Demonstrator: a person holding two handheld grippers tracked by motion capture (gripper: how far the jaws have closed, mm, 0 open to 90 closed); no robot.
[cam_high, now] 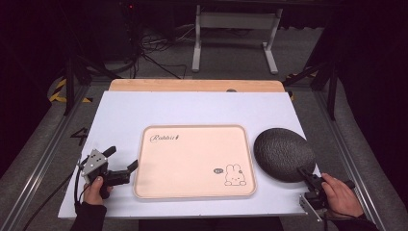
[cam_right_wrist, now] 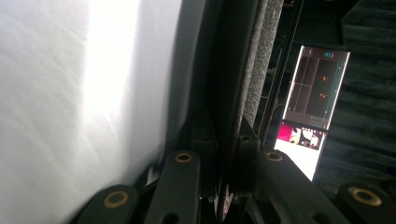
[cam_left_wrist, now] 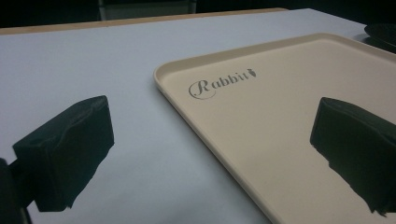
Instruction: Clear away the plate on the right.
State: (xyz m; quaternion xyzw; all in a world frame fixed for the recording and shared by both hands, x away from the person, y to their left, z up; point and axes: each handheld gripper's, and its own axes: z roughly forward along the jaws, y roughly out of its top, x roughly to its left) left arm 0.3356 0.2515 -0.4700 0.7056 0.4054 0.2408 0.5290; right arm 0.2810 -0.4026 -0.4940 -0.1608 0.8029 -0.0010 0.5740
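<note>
While the dark plate (cam_high: 284, 154) sits right of centre beside the tray (cam_high: 195, 192) | right gripper (cam_high: 308, 179) pinches its near rim | left gripper (cam_high: 120, 166) spread, empty | judged: transfer onto tray not yet done

One cream tray (cam_high: 192, 161) at frame centre, one dark round plate (cam_high: 283, 154) at right, two grippers, left (cam_high: 120, 166) and right (cam_high: 304, 172), on one tabletop (cam_high: 192, 108).

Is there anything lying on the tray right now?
No, the tray is bare apart from its printed rabbit; the dark plate sits beside it on the table.
</note>
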